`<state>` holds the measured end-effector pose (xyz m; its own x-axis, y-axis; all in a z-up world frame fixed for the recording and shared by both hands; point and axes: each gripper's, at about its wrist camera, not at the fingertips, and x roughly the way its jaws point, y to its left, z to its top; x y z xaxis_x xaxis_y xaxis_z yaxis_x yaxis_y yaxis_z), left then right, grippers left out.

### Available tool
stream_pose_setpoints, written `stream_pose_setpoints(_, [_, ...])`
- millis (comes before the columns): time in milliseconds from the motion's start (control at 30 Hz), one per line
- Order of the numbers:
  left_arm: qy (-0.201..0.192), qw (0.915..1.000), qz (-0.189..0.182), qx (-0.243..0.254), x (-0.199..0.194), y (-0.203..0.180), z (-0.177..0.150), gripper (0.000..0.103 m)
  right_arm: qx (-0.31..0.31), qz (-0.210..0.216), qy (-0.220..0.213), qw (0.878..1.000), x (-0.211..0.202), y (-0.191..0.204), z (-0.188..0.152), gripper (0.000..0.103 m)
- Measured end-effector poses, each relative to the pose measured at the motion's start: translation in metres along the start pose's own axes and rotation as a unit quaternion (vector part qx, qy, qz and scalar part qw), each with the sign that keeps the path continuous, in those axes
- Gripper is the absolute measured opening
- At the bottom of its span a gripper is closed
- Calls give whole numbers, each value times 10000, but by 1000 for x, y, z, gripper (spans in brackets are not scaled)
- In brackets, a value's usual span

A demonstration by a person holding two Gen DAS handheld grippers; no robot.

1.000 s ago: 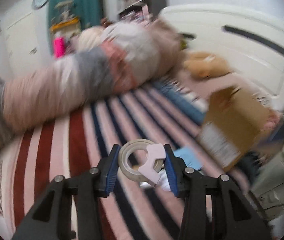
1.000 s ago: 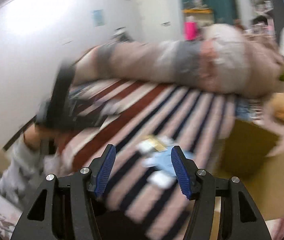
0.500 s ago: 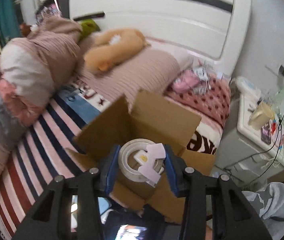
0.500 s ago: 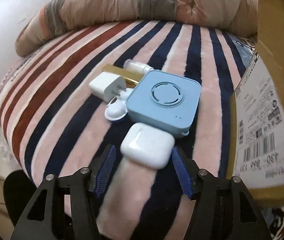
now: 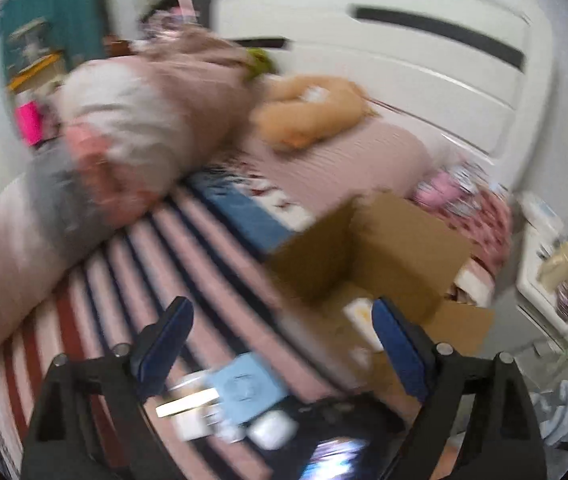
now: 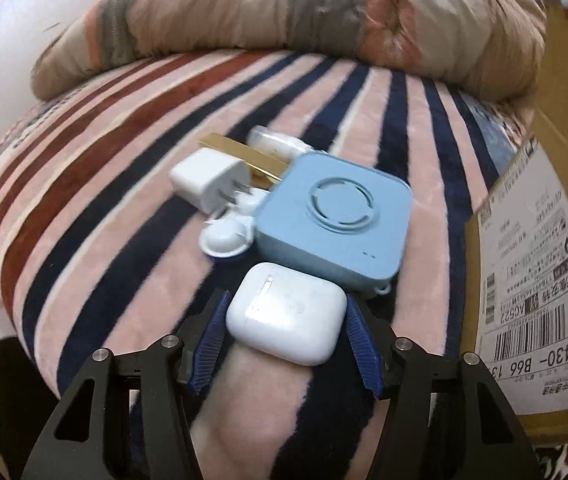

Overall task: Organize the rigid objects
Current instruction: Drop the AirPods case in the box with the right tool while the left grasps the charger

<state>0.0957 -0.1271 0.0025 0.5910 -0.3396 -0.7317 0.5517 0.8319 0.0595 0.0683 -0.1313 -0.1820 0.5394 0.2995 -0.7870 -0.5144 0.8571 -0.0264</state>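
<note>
My right gripper (image 6: 286, 320) is open, with its blue pads on either side of a white earbud case (image 6: 286, 314) lying on the striped blanket (image 6: 104, 184). Behind the case lie a light blue square device (image 6: 336, 220), a white plug adapter (image 6: 210, 178), a gold bar (image 6: 244, 154), a small white bottle (image 6: 274, 144) and a small white round piece (image 6: 226, 238). My left gripper (image 5: 280, 344) is open and empty above the blanket, left of the open cardboard box (image 5: 388, 252). The blue device also shows in the left wrist view (image 5: 246, 388).
The cardboard box (image 6: 536, 240) with its shipping label stands right of the pile. A rolled duvet (image 6: 284, 12) lies along the far side of the bed. A tan plush toy (image 5: 308, 110), a white headboard (image 5: 404, 40) and a cluttered nightstand (image 5: 560, 280) are further off.
My left gripper has opened and the tape roll it held is gone from its jaws; it swung back left from over the box. My right gripper moved forward around the earbud case.
</note>
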Motion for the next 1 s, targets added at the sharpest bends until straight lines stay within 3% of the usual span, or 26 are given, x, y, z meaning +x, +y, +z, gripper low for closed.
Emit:
stream_pose_setpoints(100, [-113,9962,747,-424,-16,54,-36,89,-278,202,-174,9993,-22,9,7,54])
stream_pose_setpoints(167, [-71,9927,967,-719,-17,84,-63,89,-353,377,-268,9983,-41,12,11,54])
stream_pose_setpoints(300, [175,9847,1091,-1349,4,132,-125,89,-497,717,-846,9926,-112,11,27,55])
stream_pose_setpoints(367, [397,9827,1071,-1460,28,137,-149,89,-490,680,-1216,9890,-145,1,35,55])
stream_pose_setpoints(467, [749,9820,922,-1472,67,129,-176,89,-205,491,-1407,9886,-178,-33,44,55])
stream_pose_setpoints(600, [1000,9798,732,-1567,110,117,-193,89,428,-299,-995,9937,-177,-104,43,55])
stream_pose_setpoints(667, [1030,9779,642,-1705,124,112,-196,84,633,-502,-672,9945,-163,-126,37,55])
stream_pose_setpoints(700, [1021,9771,603,-1768,128,112,-197,77,761,-583,-483,9942,-153,-138,33,55])
stream_pose_setpoints(900, [751,9793,416,-1831,133,106,-196,57,1033,-880,-101,9907,-132,-158,20,56])
stream_pose_setpoints(933, [733,9798,371,-1824,134,107,-196,48,1035,-900,-132,9905,-133,-158,18,59])
stream_pose_setpoints(1000, [673,9804,253,-1832,134,107,-195,44,990,-886,-293,9907,-140,-153,17,68])
